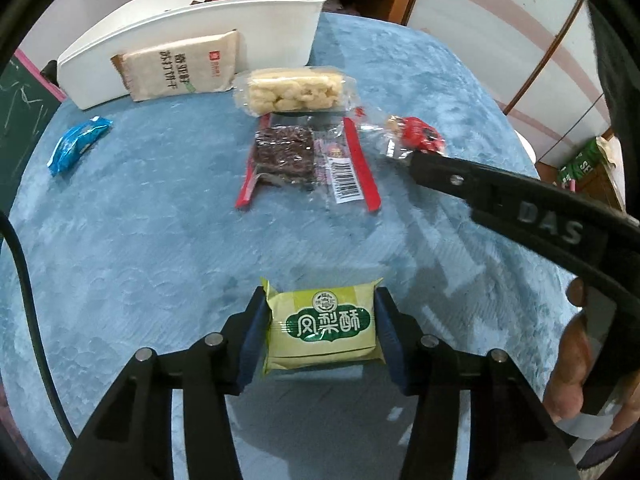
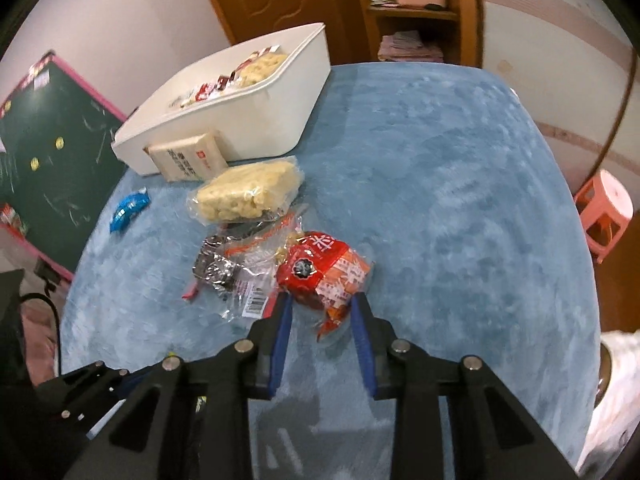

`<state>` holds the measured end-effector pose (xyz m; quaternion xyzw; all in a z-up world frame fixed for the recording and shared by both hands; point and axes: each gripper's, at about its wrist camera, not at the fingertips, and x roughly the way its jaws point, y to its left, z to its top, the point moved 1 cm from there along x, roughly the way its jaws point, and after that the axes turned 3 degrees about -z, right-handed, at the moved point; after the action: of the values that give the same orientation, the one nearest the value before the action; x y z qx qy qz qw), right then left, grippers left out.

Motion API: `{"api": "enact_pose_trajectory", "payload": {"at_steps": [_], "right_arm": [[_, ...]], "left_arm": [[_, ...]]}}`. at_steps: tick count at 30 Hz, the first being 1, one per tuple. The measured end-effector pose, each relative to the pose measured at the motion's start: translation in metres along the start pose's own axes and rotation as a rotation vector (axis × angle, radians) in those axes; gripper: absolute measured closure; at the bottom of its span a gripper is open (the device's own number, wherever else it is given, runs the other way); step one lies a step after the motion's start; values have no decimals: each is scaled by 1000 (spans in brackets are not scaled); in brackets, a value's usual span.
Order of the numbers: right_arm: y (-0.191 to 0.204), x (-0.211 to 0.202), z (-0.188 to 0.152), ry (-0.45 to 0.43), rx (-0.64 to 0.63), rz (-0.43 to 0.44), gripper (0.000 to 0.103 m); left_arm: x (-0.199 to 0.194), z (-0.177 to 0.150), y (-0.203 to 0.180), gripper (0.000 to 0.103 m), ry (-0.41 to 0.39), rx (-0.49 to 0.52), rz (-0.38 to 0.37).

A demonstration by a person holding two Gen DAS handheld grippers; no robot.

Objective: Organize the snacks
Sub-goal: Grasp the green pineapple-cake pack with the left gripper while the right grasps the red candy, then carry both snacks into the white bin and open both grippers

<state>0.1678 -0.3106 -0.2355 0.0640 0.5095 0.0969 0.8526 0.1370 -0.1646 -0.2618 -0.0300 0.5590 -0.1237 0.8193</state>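
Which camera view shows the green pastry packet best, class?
The left wrist view: the green pastry packet sits front and centre, label readable, gripped by the left hand-held gripper. The right wrist view does not show it.

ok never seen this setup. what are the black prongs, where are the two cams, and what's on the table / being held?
No robot here: a person holds a handheld claw in each hand, with a fisheye camera on each looking along its two black fingers with blue pads.

The left wrist view shows the left claw clamped on a green pastry pack. The dark bar coming in from the right is the other claw.

The right wrist view shows the right claw around the end of a red snack pack; whether its pads press on it yet, I cannot tell.

On the blue cloth lie a puffed rice bar, a dark bar in clear wrap, a small blue packet and a beige cracker pack leaning on a white bin that already holds snacks.
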Motion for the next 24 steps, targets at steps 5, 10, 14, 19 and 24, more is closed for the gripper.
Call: {"api": "enact_pose_trajectory", "payload": {"at_steps": [5,10,14,19,24], "right_arm": [[-6,-20,-11,-26,75,15,77],[2,-32,-20,-50,76,-11,84],[10,-30,-27,-42,61,-42,84],[16,-37,-27,-52,90,-31,86],[32,-60,-20,-91,74,-9,94]], "left_arm": [[-18,-4,10,53,-38,-10,-1],[-38,-9,22,53,-75,-13,0],[-45,-10,32,53,-78,-24,-6],[-55,-7,40,53,-96,-32,-20],[-67,2,40,53,-140,-23,-26]]}}
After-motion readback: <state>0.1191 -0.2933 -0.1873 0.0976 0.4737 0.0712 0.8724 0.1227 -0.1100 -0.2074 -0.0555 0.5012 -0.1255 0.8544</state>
